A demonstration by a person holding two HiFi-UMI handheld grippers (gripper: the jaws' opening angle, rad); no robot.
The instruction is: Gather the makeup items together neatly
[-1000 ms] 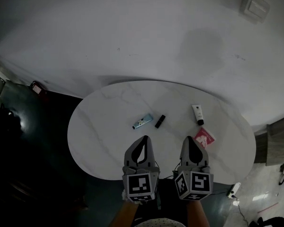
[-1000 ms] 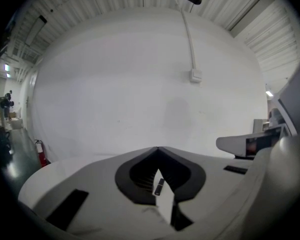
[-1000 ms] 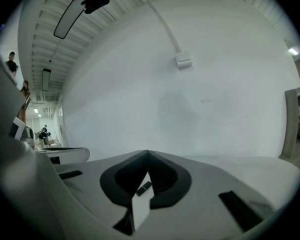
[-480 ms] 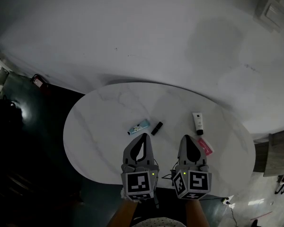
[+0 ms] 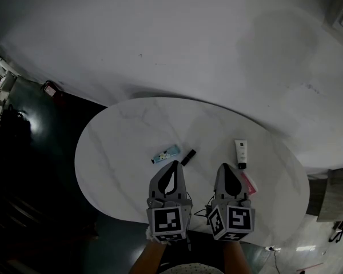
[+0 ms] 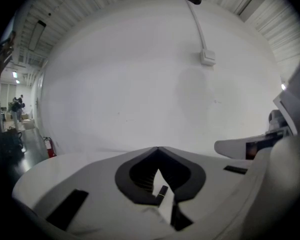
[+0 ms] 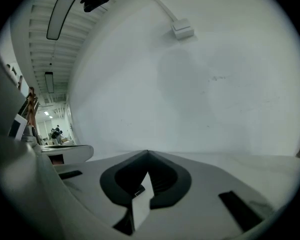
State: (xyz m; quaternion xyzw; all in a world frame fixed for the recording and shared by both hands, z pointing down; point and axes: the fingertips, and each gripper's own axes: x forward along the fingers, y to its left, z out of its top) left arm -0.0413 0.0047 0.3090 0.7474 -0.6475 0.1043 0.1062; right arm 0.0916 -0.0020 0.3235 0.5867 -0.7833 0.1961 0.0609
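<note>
on the white marble desk (image 5: 111,153) lie four small makeup items. a light blue tube (image 5: 164,153) and a black stick (image 5: 188,157) are near the centre. a white tube with black cap (image 5: 240,153) lies at 3 o'clock from them. a pink packet (image 5: 250,182) is at 4 o'clock, partly hidden by the right gripper (image 5: 224,166). the left gripper (image 5: 175,164) and the right gripper are both clenched and hold nothing, over the desk's 6 o'clock side.

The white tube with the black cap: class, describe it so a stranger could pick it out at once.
Start at the oval white table and look to its right half, just past the right gripper. The white tube lies there, black cap toward that gripper, near a pink packet. It is the only white item.
</note>
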